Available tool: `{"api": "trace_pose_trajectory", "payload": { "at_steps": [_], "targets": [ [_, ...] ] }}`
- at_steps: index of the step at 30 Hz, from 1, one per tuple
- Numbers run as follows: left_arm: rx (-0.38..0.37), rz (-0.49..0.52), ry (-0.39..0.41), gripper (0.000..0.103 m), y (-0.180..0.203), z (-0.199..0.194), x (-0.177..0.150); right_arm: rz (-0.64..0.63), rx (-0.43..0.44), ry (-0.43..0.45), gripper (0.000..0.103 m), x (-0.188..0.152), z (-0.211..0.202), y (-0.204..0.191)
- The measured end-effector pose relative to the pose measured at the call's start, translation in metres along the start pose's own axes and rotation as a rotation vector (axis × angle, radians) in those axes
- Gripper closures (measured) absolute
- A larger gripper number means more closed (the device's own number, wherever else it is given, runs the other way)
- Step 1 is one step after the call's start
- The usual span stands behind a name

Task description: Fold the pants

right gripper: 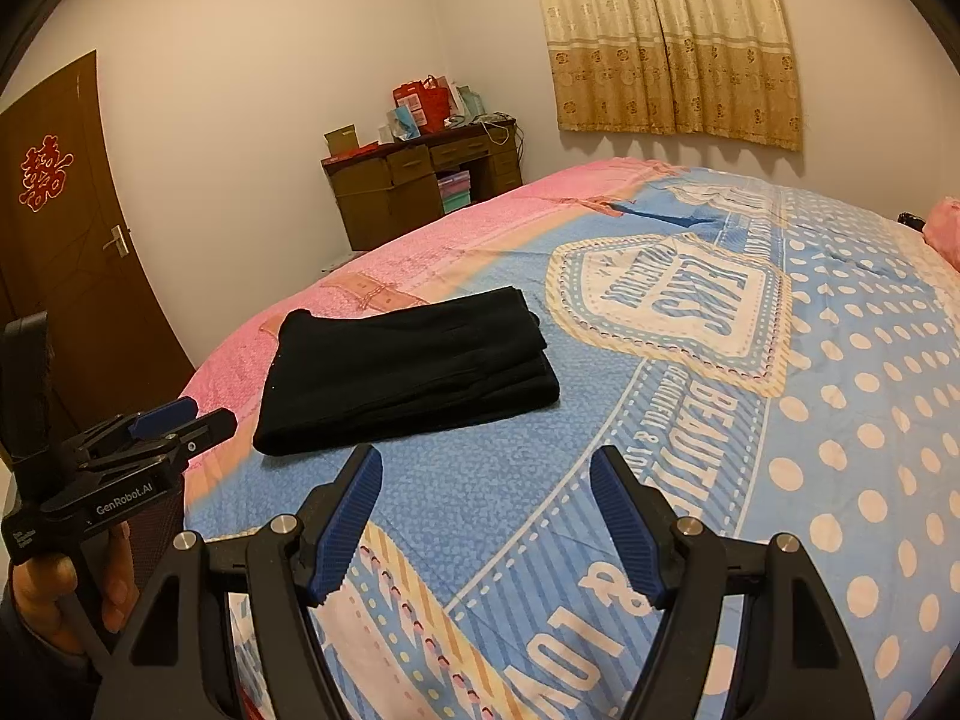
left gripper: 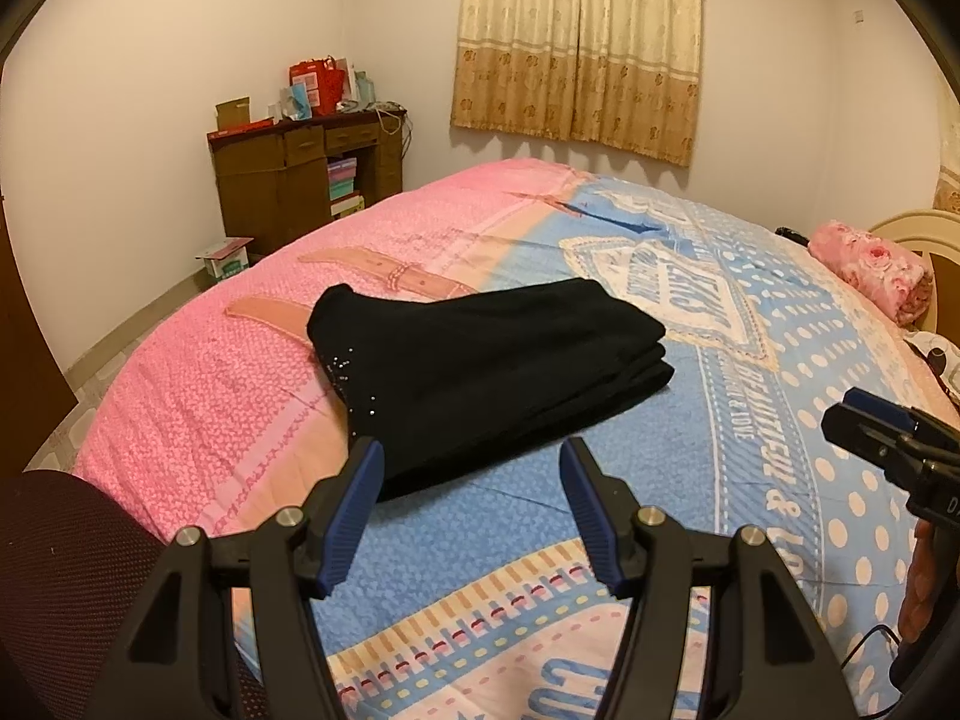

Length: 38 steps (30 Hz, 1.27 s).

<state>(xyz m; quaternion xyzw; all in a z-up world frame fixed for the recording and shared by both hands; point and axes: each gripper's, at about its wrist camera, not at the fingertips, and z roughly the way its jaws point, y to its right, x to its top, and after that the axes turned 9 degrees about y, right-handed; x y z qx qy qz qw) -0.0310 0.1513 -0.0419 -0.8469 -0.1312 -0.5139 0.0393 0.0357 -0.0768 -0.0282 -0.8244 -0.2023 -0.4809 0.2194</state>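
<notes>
Curtained window (left gripper: 579, 42), cluttered desk (left gripper: 309, 171), brown door (right gripper: 66, 222)

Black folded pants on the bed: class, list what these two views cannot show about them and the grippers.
- Folded pants: waistband, underside hidden by the stacked layers, both views.
- Right gripper: in the left wrist view, cut by the edge, side-on; jaw gap unreadable there.
- Left gripper: side-on in the right wrist view, likewise.

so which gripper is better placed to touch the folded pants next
Left, probably. The left gripper is open with one fingertip over the near edge of the black pants; the right gripper is open but short of them.
</notes>
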Motion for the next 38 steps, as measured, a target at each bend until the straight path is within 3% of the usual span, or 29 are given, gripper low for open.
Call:
{"api": "trace_pose_trajectory", "payload": {
  "at_steps": [16,26,30,38],
  "targets": [
    [0.021,-0.004,0.013,0.036,-0.004,-0.004,0.003,-0.026,-0.013,0.047,0.03,0.005,-0.004,-0.007],
    [0.028,-0.006,0.028,0.025,-0.005,-0.01,0.009,-0.051,-0.012,0.103,0.03,0.015,-0.014,-0.016],
    [0.043,-0.002,0.034,0.011,-0.005,-0.01,0.009,-0.057,-0.009,0.096,0.03,0.013,-0.013,-0.019],
    [0.049,0.034,0.068,0.01,0.002,-0.016,0.008,-0.063,-0.003,0.095,0.03,0.012,-0.015,-0.021]
  ]
}}
